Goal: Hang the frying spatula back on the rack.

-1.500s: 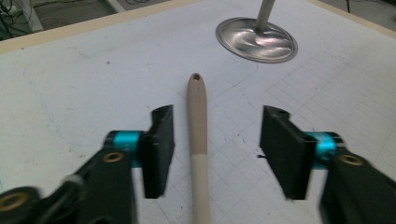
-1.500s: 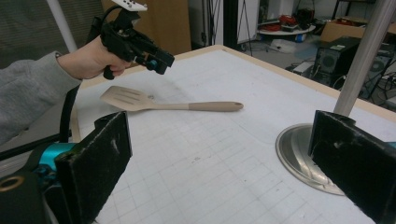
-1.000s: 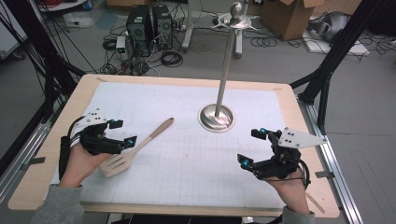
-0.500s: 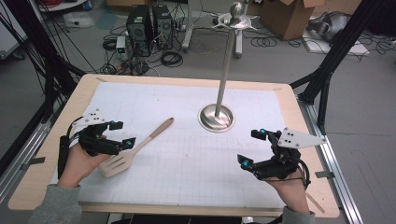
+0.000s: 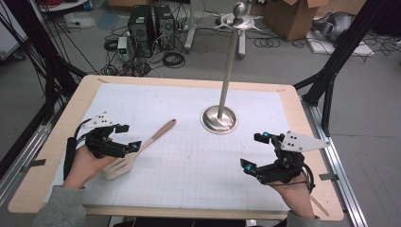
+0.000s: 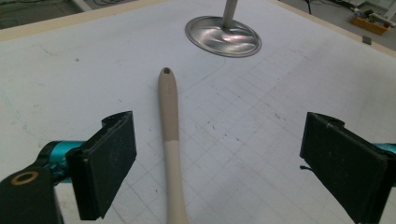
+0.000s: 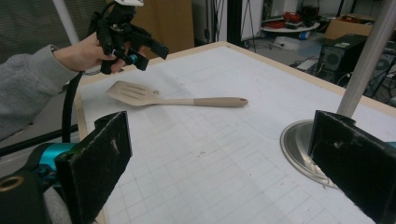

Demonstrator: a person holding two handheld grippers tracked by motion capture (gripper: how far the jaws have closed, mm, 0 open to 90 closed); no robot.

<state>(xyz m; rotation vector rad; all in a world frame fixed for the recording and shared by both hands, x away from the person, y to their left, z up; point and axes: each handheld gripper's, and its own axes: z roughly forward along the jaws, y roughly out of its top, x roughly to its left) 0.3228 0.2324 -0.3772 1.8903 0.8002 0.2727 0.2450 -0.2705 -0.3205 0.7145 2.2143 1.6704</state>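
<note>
A slotted wooden spatula point(image 5: 137, 150) lies flat on the white gridded mat point(image 5: 189, 161), left of centre, its handle pointing toward the round base of a metal stand point(image 5: 219, 118). The left gripper point(image 5: 126, 138) hovers above the spatula's blade end, jaws spread wide; in the left gripper view the handle point(image 6: 170, 140) runs up between the 2 pads point(image 6: 109, 163) without touching either. The right gripper point(image 5: 253, 151) sits well apart near the mat's right edge, jaws also spread, gripping nothing.
</note>
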